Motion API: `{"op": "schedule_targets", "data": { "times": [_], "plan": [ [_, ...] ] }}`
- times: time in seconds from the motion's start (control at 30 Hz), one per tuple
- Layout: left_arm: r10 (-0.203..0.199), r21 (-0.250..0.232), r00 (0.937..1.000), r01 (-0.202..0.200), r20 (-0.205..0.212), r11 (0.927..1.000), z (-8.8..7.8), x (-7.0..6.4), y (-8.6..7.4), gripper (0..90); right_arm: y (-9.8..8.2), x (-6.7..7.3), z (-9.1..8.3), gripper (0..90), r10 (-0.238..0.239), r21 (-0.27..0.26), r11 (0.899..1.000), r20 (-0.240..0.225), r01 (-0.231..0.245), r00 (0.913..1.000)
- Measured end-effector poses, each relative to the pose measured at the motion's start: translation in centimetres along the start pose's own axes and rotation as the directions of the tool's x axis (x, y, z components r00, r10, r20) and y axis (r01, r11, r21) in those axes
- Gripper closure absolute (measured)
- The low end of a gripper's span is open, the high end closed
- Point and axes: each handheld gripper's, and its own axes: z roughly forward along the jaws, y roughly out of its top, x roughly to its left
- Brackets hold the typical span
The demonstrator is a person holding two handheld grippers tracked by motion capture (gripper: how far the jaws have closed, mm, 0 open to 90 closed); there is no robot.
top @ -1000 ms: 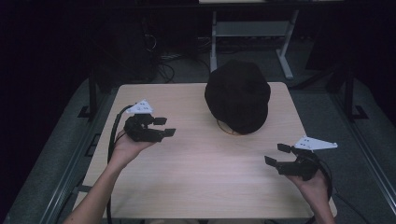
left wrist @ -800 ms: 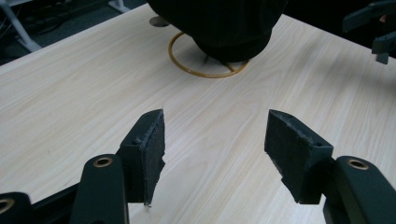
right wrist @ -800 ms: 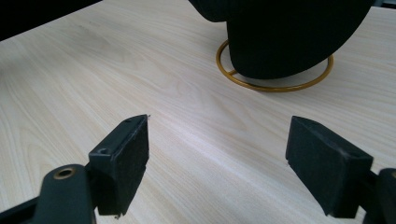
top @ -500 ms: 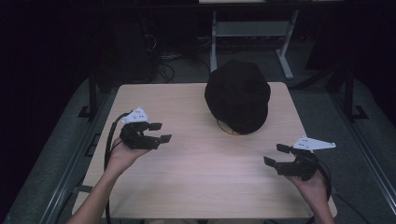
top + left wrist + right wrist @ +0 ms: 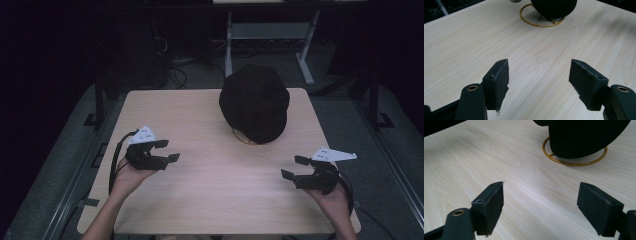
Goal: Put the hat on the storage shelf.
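A black cap sits over a stand with a gold ring base at the back right of the light wood table. In the left gripper view the ring base shows far ahead under the cap. My left gripper hovers open over the table's left side, jaws wide apart with nothing between them. Near the front right edge my right gripper is open too and empty, pointing towards the cap.
Dark floor surrounds the table. A grey desk frame and cables lie beyond the far edge. Metal rails run along both sides of the table.
My left gripper has drawn back towards the front left of the table, away from the cap. The right gripper has stayed almost still.
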Motion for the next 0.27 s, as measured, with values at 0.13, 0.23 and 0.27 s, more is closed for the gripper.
{"op": "schedule_targets", "data": {
  "times": [0.13,0.23,0.27],
  "plan": [
    [-0.01,0.0,0.9999,0.01,-0.01,1.0,0.2,-0.5,-1.5,29.4,-0.2,0.1,0.1,21.1,-0.003,0.006,1.0,-0.005,0.003,1.0],
    [-0.015,-0.003,0.9998,0.015,-0.013,0.9999,0.7,-1.1,-2.8,28.5,-0.3,0.2,0.1,20.7,-0.002,0.013,1.0,-0.007,0.002,1.0],
    [-0.015,0.003,0.9998,0.015,-0.013,0.9999,0.9,-1.2,-3.1,27.7,-0.4,0.3,0.1,20.6,-0.002,0.01,1.0,-0.009,0.002,1.0]
  ]
}}
